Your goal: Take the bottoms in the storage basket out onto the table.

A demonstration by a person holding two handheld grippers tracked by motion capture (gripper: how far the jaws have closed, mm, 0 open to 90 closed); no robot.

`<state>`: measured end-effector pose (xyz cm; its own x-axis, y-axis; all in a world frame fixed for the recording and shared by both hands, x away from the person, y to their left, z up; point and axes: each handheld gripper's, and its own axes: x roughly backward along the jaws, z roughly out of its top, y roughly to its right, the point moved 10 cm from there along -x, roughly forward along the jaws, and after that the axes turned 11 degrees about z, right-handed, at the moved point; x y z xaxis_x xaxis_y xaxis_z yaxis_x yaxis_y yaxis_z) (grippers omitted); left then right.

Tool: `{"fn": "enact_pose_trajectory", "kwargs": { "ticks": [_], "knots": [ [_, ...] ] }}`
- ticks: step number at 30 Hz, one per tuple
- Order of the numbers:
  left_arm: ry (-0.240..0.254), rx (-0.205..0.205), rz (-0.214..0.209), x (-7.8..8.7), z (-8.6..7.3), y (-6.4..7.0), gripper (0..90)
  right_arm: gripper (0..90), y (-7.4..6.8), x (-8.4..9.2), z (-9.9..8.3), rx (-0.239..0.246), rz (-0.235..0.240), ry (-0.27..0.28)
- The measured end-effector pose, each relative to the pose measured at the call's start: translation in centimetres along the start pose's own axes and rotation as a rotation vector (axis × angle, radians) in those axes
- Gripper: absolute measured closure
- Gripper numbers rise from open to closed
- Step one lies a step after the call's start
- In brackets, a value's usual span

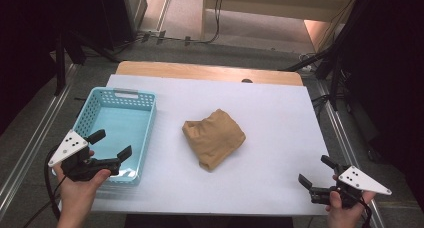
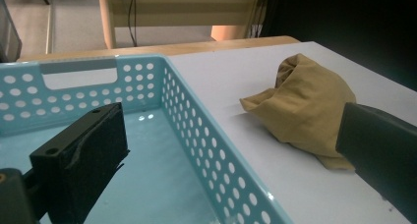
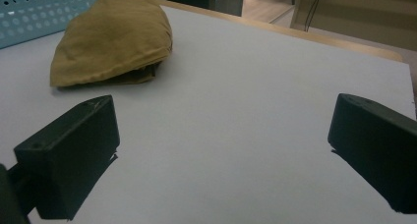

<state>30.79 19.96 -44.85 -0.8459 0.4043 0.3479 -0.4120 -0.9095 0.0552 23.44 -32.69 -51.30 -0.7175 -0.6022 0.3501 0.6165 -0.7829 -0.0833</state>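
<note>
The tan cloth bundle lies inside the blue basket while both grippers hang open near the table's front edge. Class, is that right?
Not quite. The tan cloth bundle lies on the white table, beside the blue basket, not in it; the high view shows this. The left gripper and right gripper are open near the front edge.

A wooden table [image 1: 150,68] carries a white sheet [image 1: 280,138] that covers nearly all of its top, leaving a strip of bare wood along the far edge. On the sheet's left side stands a light blue perforated plastic basket [image 1: 146,119], its long side running away from the person, with a handle slot in its far wall. Near the middle of the sheet, well apart from the basket, lies a crumpled tan cloth [image 1: 214,137].
</note>
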Motion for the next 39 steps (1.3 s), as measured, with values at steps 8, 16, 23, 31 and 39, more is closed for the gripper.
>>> {"fn": "enact_pose_trajectory", "kwargs": {
  "ticks": [8,16,23,31,39],
  "knots": [
    [-0.007,0.011,0.020,1.0,-1.0,-1.3,0.0,0.0,0.1,0.0,-0.2,-0.006,-0.002,-0.003],
    [-0.009,0.020,0.038,2.0,-1.9,-2.5,0.0,0.0,0.1,0.0,-0.2,-0.008,-0.004,-0.003],
    [-0.001,0.042,0.053,2.8,-2.9,-3.7,0.0,0.0,0.1,-0.1,-0.3,-0.010,-0.006,-0.006],
    [0.006,0.052,0.067,3.7,-3.7,-4.5,0.0,0.0,0.3,0.0,-0.4,-0.010,-0.008,-0.006],
    [-0.007,0.057,0.069,3.9,-4.6,-4.8,0.0,0.0,0.5,0.1,-0.5,-0.012,-0.010,-0.007]
  ]
}}
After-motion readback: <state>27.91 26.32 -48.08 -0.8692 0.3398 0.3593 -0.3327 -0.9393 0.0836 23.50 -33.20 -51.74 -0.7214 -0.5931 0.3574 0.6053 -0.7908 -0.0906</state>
